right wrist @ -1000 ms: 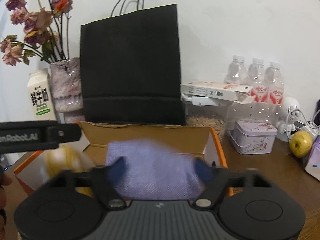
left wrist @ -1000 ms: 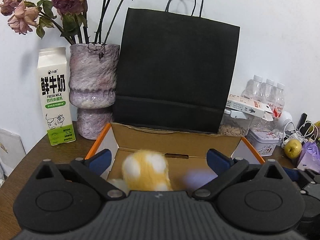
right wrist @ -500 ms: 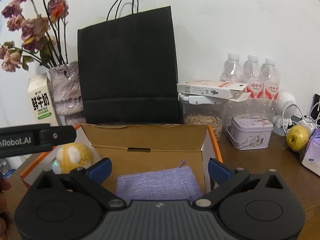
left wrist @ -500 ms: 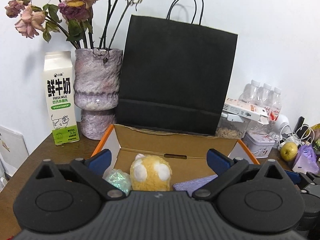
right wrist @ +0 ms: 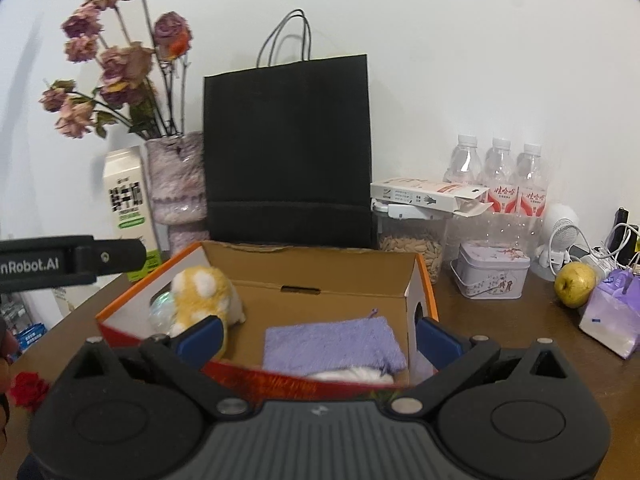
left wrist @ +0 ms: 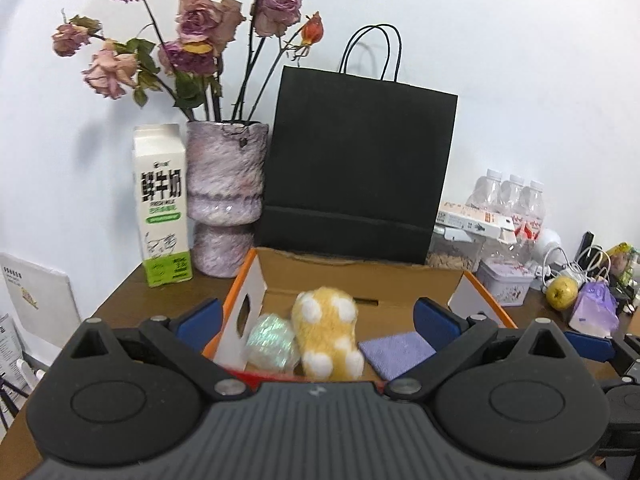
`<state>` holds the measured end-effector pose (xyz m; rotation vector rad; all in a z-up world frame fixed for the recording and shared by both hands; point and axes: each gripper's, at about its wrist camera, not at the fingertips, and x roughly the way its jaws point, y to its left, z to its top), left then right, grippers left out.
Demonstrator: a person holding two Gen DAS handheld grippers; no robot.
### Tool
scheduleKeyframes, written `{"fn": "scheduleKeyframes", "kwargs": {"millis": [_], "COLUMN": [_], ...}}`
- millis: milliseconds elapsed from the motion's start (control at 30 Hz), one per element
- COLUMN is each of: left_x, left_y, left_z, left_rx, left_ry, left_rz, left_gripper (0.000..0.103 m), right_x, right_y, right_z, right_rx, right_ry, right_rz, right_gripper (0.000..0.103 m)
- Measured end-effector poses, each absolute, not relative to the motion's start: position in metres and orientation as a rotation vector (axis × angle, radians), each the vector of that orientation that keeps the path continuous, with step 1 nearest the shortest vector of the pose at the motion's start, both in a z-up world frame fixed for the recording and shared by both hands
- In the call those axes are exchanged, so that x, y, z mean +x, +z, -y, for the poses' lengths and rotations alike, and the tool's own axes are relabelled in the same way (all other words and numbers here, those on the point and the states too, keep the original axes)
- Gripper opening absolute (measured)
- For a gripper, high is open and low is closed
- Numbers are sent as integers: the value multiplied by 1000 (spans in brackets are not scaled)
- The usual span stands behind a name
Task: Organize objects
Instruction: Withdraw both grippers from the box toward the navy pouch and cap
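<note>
An orange-edged cardboard box [left wrist: 360, 276] stands open on the brown table. Inside lie a yellow plush toy with white spots [left wrist: 326, 332], a shiny iridescent ball [left wrist: 270, 340] on its left and a folded purple cloth [left wrist: 396, 350] on its right. My left gripper [left wrist: 316, 320] hangs open just before the box's near wall, with nothing between its fingers. In the right wrist view, the box [right wrist: 320, 268] holds the plush toy [right wrist: 202, 296] and the cloth [right wrist: 332, 346], which rests on something white. My right gripper [right wrist: 319, 338] is wide open over the near rim, touching nothing.
Behind the box stand a black paper bag [left wrist: 356, 168], a purple vase of dried roses [left wrist: 224, 200] and a milk carton [left wrist: 162, 204]. To the right are water bottles [right wrist: 496, 176], a seed jar [right wrist: 412, 240], a tin [right wrist: 492, 270], a yellow apple [right wrist: 574, 284] and a purple pouch [right wrist: 612, 316].
Both grippers have drawn back and risen from the box. The plush toy and the purple cloth, blurred between the fingers a second ago, now lie still inside the box.
</note>
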<state>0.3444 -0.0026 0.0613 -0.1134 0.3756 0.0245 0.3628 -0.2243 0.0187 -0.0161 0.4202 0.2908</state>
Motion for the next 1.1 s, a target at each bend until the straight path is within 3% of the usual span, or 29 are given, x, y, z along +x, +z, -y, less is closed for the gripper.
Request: {"fn": "scheduleKeyframes", "kwargs": {"millis": [400, 1100], "left_x": [266, 191], "left_y": [60, 0], "left_z": [-9, -49], "left_rx": [-67, -89], "left_ry": [29, 36], "left_rz": [-363, -418], "left_gripper": [103, 103], "right_x": [284, 186], "right_y": [15, -38], "right_z": [218, 219], "right_rx": [-42, -88], "right_ry": [324, 313], "right_rz": [-409, -501], "right_gripper": [103, 103]}}
